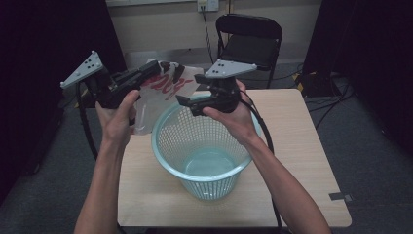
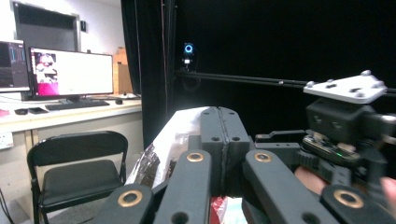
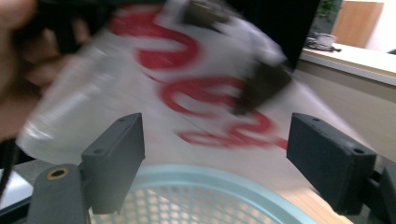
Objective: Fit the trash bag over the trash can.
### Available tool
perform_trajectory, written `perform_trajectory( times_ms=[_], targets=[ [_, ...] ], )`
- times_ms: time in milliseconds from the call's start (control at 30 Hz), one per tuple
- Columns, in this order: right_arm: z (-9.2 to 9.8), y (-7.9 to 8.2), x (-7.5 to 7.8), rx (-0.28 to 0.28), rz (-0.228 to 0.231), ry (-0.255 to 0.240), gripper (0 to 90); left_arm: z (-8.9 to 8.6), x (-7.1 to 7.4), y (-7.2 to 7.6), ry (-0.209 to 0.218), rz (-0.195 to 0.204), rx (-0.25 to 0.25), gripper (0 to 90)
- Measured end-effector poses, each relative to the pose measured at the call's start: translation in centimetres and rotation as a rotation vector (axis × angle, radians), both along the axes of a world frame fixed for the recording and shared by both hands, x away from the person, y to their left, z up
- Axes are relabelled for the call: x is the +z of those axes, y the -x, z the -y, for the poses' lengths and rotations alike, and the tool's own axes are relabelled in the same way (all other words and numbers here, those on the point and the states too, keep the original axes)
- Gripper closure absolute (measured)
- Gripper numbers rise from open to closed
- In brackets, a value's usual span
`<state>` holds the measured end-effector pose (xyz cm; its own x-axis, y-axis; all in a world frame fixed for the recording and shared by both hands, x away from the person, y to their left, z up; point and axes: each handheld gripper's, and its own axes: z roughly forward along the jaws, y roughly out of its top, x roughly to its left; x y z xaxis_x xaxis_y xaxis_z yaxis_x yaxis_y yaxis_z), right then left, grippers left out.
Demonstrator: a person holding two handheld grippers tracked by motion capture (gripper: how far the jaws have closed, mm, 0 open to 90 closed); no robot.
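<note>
Evidently the thin white plastic bag with red print (image 1: 163,90) hangs limp above the pale green mesh basket (image 1: 204,146), pinched by the clenched left tongs (image 1: 155,68); right tongs (image 1: 187,102) released; grip its rim

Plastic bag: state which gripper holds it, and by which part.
The left gripper is shut on the plastic bag, pinching its upper edge above the basket. The right gripper stands open in front of the bag, holding nothing.

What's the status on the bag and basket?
Left claw shut on plastic bag, held above basket rim. Right claw open, bag not gripped. Nothing in the way.
</note>
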<state>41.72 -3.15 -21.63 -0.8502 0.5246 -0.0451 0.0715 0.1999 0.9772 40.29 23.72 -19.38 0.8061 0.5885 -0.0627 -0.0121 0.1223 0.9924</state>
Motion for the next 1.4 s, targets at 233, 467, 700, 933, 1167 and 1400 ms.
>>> perform_trajectory(
  times_ms=[233, 467, 700, 933, 1167, 1400],
  targets=[
    [-2.3, 0.4, 0.2, 0.042, -0.004, 0.032, 17.4, 1.6, -1.0, -1.1, 0.029, -0.045, -0.042, 90.0],
    [-2.1, -0.1, 0.7, 0.016, 0.001, 0.004, 19.2, 3.5, -0.2, -0.4, 0.026, -0.032, -0.115, 90.0],
    [-1.7, -0.1, 0.8, 0.041, 0.026, 0.008, 73.9, 4.9, -0.8, -0.5, -0.011, -0.036, -0.128, 90.0],
    [-0.2, -0.2, 0.3, 0.037, 0.027, 0.005, 90.0, 3.4, -1.0, -0.1, -0.021, -0.03, -0.066, 64.3],
    [1.7, -0.1, -0.2, 0.006, 0.03, 0.015, 90.0, -0.1, -3.2, 0.2, -0.026, -0.057, 0.033, 39.5],
    [2.8, 0.3, -0.7, 0.008, 0.031, 0.017, 90.0, -0.9, -7.3, -2.6, -0.111, -0.189, 0.036, 32.8]
  ],
)
